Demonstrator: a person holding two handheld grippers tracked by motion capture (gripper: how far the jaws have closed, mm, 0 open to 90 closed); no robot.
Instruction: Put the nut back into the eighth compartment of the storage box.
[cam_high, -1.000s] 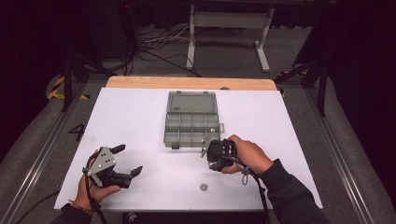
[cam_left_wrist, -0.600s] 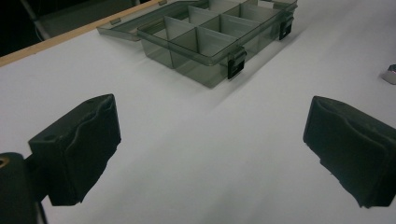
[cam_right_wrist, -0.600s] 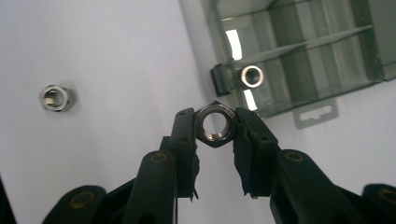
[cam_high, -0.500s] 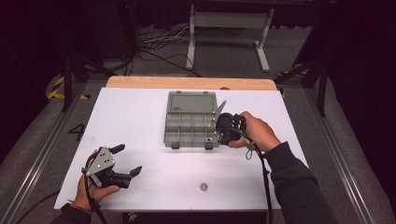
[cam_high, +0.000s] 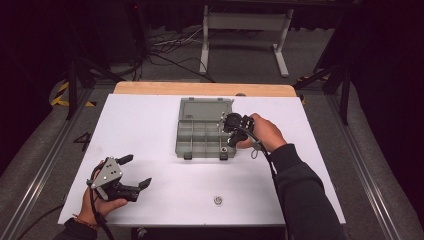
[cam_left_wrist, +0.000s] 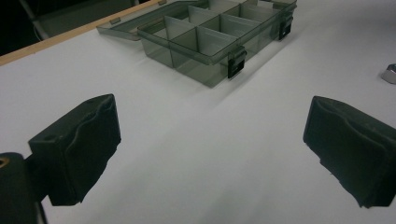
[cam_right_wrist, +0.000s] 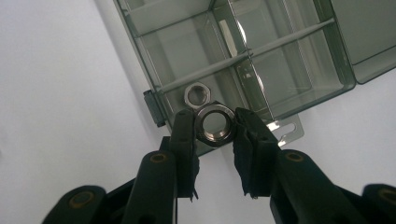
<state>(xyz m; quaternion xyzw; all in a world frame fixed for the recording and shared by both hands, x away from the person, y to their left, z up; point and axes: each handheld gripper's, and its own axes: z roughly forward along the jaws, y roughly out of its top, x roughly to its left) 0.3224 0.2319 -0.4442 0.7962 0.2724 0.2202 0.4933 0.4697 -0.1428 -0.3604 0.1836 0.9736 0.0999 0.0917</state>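
No text readable — no labels, no numbers.

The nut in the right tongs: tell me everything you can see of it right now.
The nut is a hexagonal metal nut, shiny grey with a wide round bore. It sits clamped between the two black pads of the right tongs, its bore facing the camera in the right gripper view. It hangs above the near corner compartment of the open, smoky translucent organiser box, where a second nut already lies. Nothing but the pads touches it.

The right claw hung over the open compartment box's right edge, while the left claw rested apart near the desk's front, jaws spread.
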